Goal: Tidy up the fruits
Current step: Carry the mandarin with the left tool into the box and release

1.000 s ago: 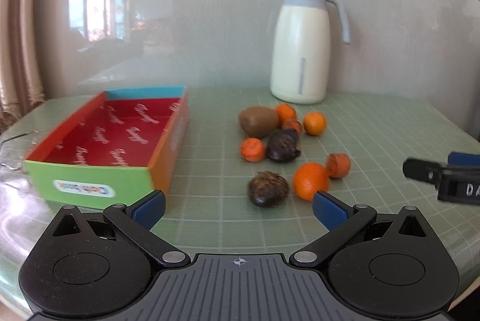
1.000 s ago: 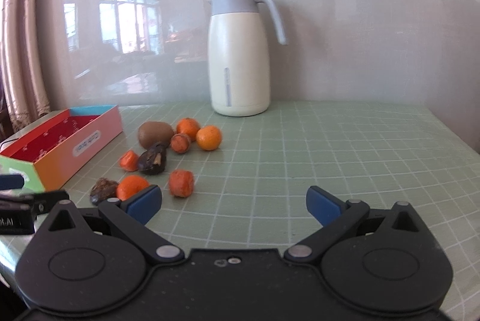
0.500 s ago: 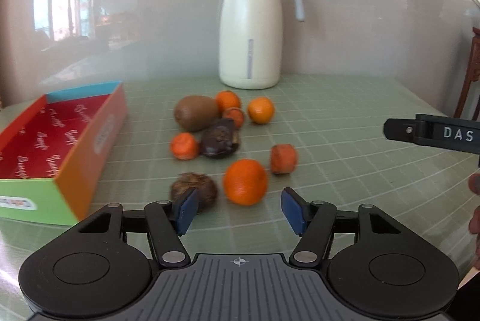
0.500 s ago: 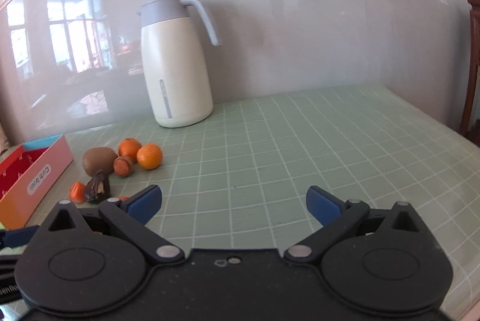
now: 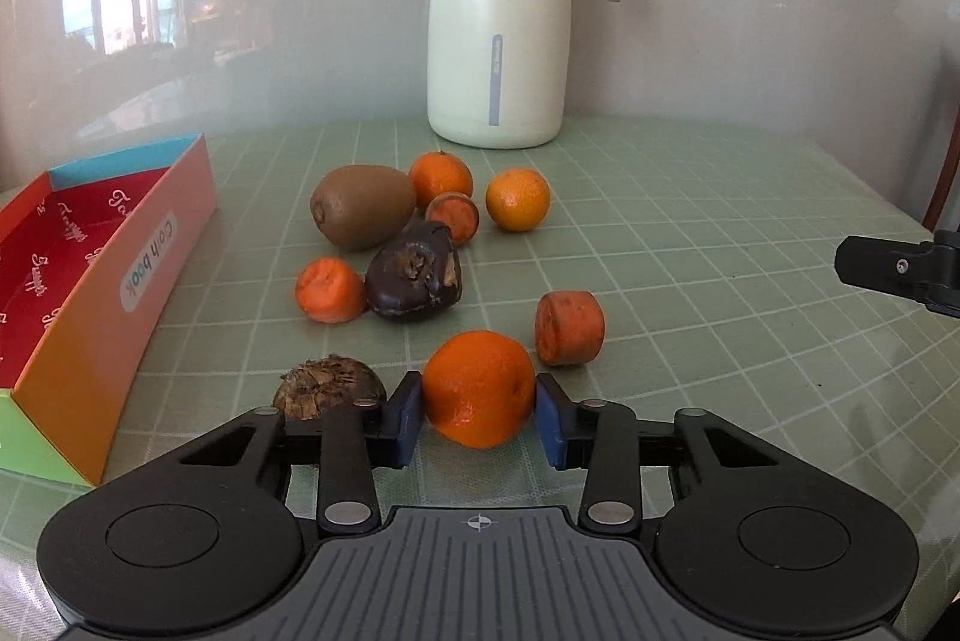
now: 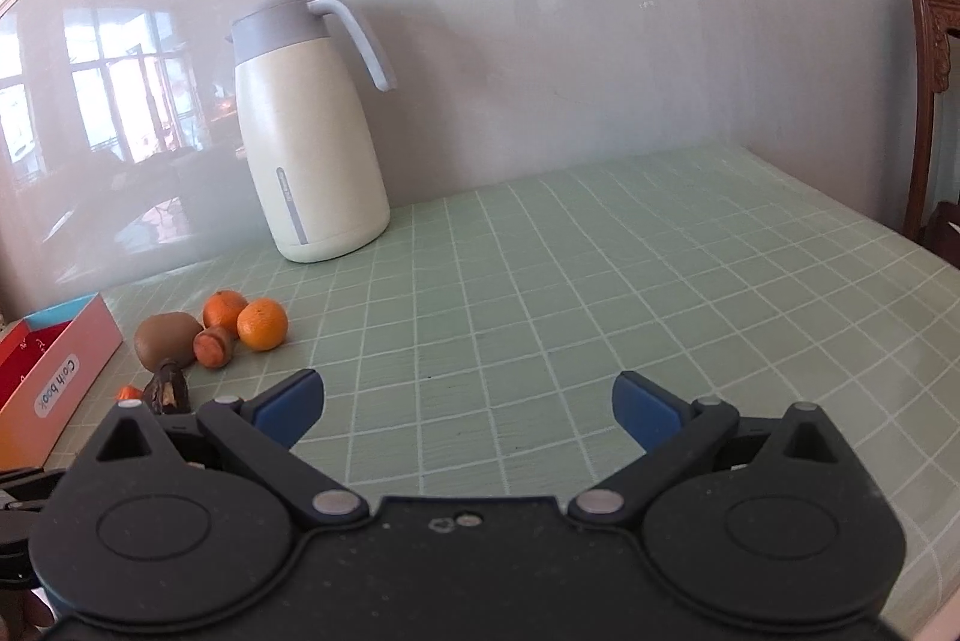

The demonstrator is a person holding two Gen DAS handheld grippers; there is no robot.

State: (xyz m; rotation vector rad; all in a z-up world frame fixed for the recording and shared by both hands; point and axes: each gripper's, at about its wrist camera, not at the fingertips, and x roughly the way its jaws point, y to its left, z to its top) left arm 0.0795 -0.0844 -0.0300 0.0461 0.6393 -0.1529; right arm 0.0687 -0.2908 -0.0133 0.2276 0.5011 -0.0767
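Note:
My left gripper (image 5: 479, 416) is shut on a large orange (image 5: 478, 384) that rests on the green grid mat. Around it lie a brown chestnut-like fruit (image 5: 327, 384), a dark fruit (image 5: 414, 270), a kiwi (image 5: 362, 213), two small oranges (image 5: 517, 198) and several orange carrot-like pieces (image 5: 569, 328). A colourful open box (image 5: 90, 269) with a red inside stands to the left. My right gripper (image 6: 468, 407) is open and empty over bare mat, to the right of the fruits (image 6: 261, 323).
A cream thermos jug (image 5: 501, 23) with a grey lid stands at the back by the wall; it also shows in the right wrist view (image 6: 309, 143). A wooden chair (image 6: 933, 101) stands past the table's right edge. The right gripper's tip (image 5: 900, 269) shows at the right.
My left gripper has moved forward and right and closed its jaws on the large orange. My right gripper has swung to the right, away from the fruits, and stays open.

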